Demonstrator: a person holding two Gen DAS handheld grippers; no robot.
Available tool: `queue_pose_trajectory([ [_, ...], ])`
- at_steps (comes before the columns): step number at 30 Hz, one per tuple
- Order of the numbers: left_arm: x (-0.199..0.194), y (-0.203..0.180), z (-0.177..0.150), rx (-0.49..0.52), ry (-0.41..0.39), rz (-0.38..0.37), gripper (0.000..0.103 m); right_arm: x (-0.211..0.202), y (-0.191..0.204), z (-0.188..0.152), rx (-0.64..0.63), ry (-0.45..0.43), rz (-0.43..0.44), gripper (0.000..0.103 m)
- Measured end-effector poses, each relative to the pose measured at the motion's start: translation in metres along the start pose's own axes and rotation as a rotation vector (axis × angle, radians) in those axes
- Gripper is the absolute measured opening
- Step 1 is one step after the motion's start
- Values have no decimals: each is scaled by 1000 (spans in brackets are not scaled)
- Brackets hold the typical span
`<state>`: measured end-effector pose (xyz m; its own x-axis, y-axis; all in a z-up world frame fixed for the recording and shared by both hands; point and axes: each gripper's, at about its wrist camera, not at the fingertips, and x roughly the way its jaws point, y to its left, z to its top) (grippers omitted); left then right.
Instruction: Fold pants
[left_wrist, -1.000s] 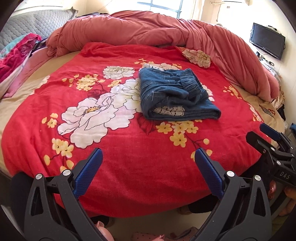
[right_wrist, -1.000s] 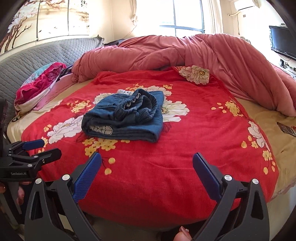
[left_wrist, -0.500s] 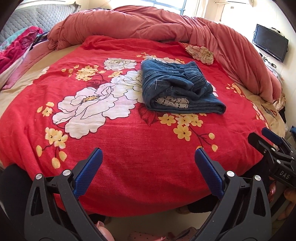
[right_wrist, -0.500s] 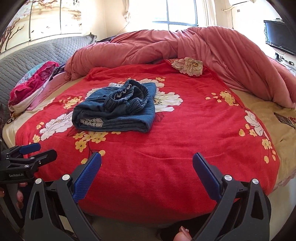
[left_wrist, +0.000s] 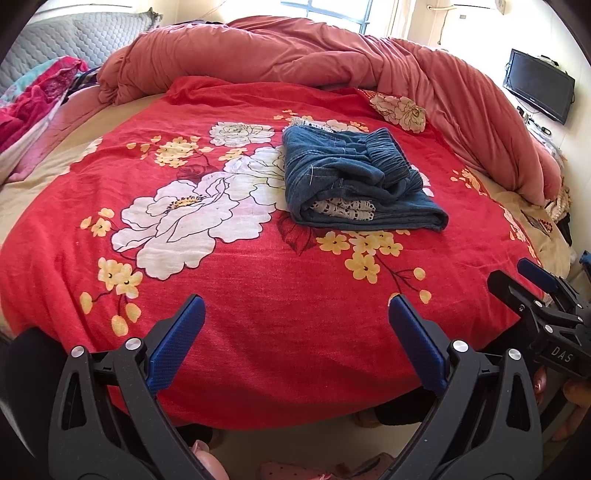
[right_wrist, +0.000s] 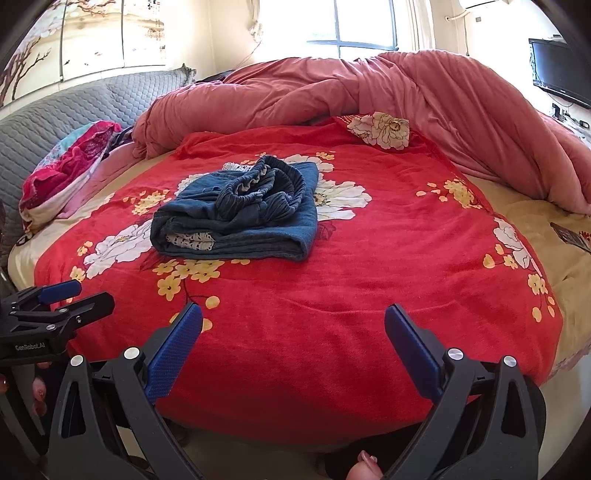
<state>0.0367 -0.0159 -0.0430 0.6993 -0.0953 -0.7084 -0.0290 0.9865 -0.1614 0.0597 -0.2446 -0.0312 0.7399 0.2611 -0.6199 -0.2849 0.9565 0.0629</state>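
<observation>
Pants (left_wrist: 354, 184) folded; inner layers hidden.

Folded pants (left_wrist: 354, 184) mid-blanket (left_wrist: 258, 314), duvet (left_wrist: 332, 55) behind, TV (left_wrist: 541, 90) far rt

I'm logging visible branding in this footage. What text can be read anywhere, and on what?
"DAS": on the right gripper body, seen from the left wrist view.
"GenRobot.AI": on the left gripper body, seen from the right wrist view.
Nothing legible on the pants.
</observation>
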Motion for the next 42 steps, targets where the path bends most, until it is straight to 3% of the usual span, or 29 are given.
queue_pose_trajectory([
  [42,-6,-1,3,5,-3,17,94,1,-6,-2,19,11,0,98],
])
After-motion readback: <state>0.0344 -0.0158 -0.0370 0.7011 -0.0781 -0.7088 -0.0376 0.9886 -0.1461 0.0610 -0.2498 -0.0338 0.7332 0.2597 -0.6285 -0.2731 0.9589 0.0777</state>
